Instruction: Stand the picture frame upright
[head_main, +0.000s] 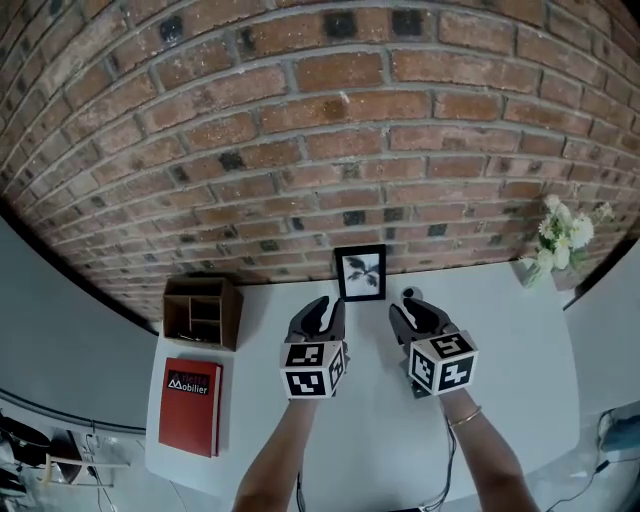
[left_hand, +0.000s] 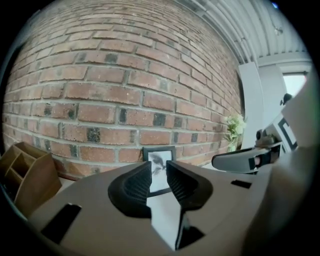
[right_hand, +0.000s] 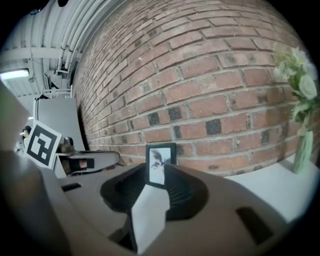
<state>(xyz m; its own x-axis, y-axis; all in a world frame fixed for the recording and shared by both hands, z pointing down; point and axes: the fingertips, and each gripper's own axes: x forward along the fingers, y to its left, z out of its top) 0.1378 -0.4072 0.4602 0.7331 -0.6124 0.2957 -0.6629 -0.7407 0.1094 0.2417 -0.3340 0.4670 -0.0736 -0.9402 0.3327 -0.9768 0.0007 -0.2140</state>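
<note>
Head view: the picture frame stands upright at the far edge of the table, against the brick wall. The left gripper and right gripper hover just short of it, one on each side. A wooden organiser sits at the far left corner.

Left gripper view: the jaws stand slightly apart with nothing between them. The frame shows beyond the gap.

Right gripper view: the jaws are likewise parted and empty, with the frame upright ahead.
</note>
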